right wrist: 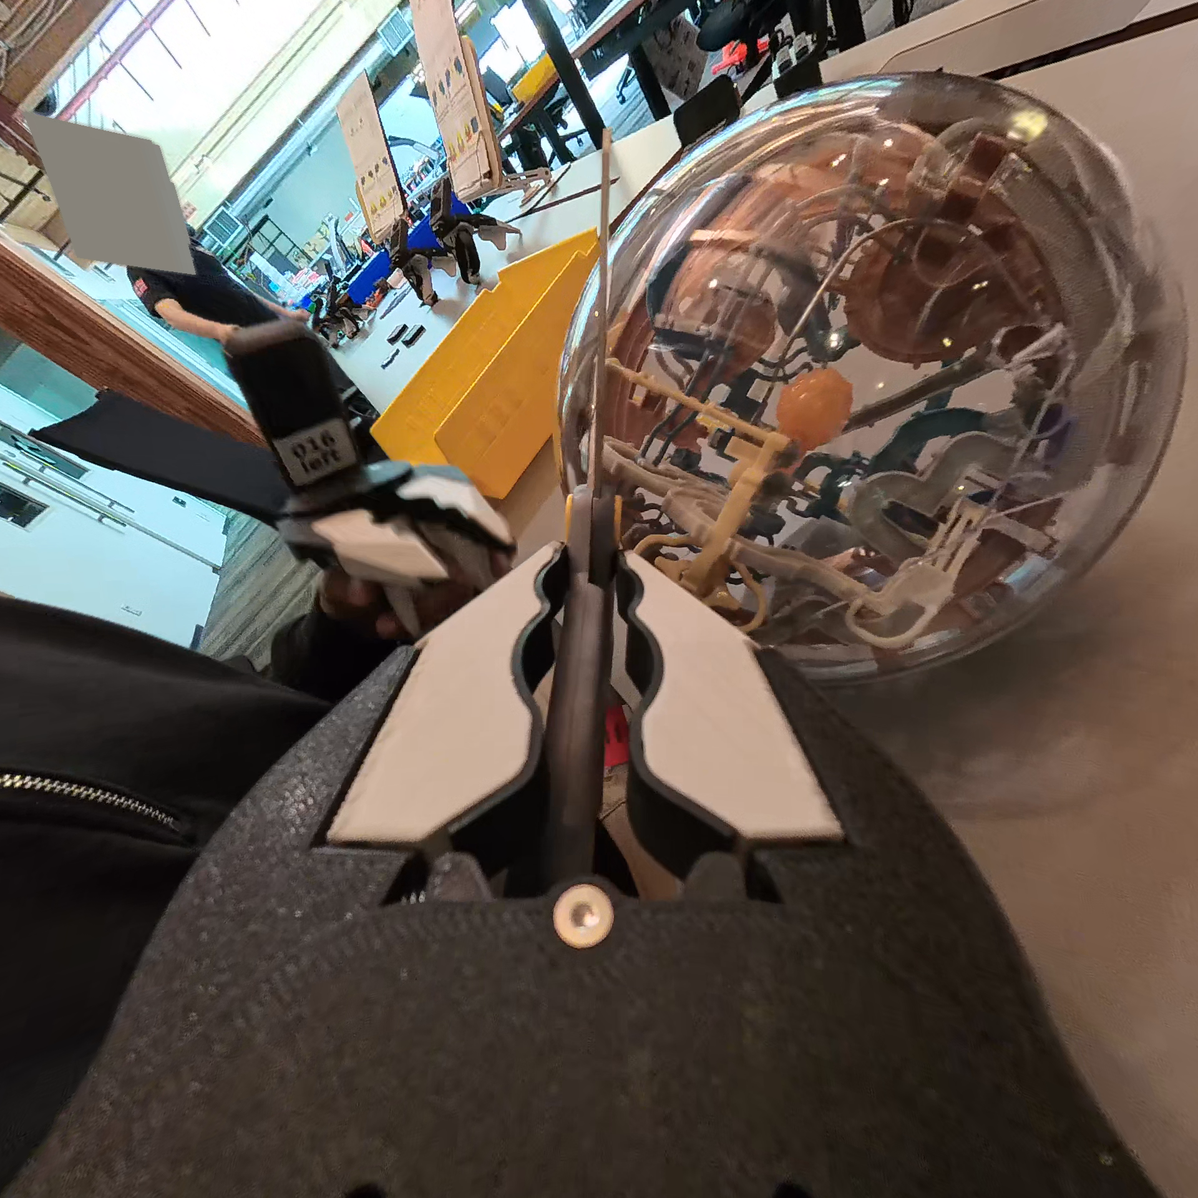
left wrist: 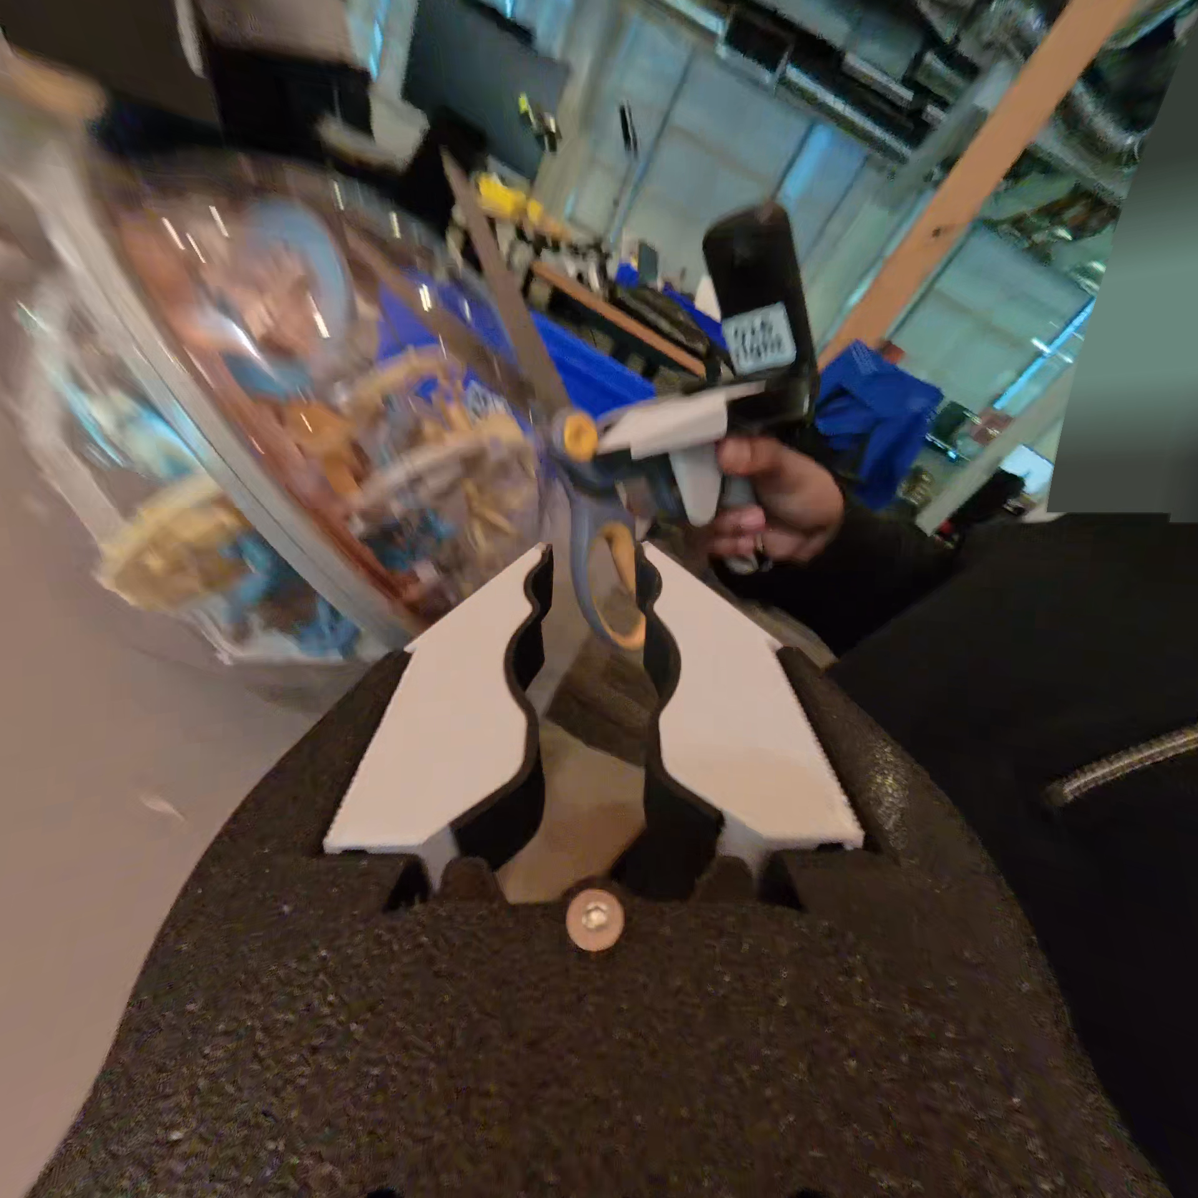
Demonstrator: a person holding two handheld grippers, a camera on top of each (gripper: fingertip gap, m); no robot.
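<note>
A pair of scissors (right wrist: pixel 587 655) stands edge-on between my right gripper's fingers, its thin blade pointing up. My right gripper (right wrist: pixel 591 557) is shut on its dark handle. In the left wrist view the scissors (left wrist: pixel 577 437) show an orange pivot screw, one long blade pointing up-left, and a grey-blue and orange loop handle (left wrist: pixel 612 587). That loop hangs between the tips of my left gripper (left wrist: pixel 595 551), which is open; the loop lies against the right finger. The right gripper (left wrist: pixel 674 431) comes in from the right, held by a hand. A clear plastic sphere (right wrist: pixel 875 389) with a maze inside lies just beyond.
The sphere rests on a pale table (right wrist: pixel 1037 843) and is blurred in the left wrist view (left wrist: pixel 259 389). A yellow bin (right wrist: pixel 493 389) lies behind the scissors. A dark jacket (right wrist: pixel 97 745) fills the lower left. Cardboard stands (right wrist: pixel 454 97) are farther back. My hands' fingertips stand some 7 centimetres from each other.
</note>
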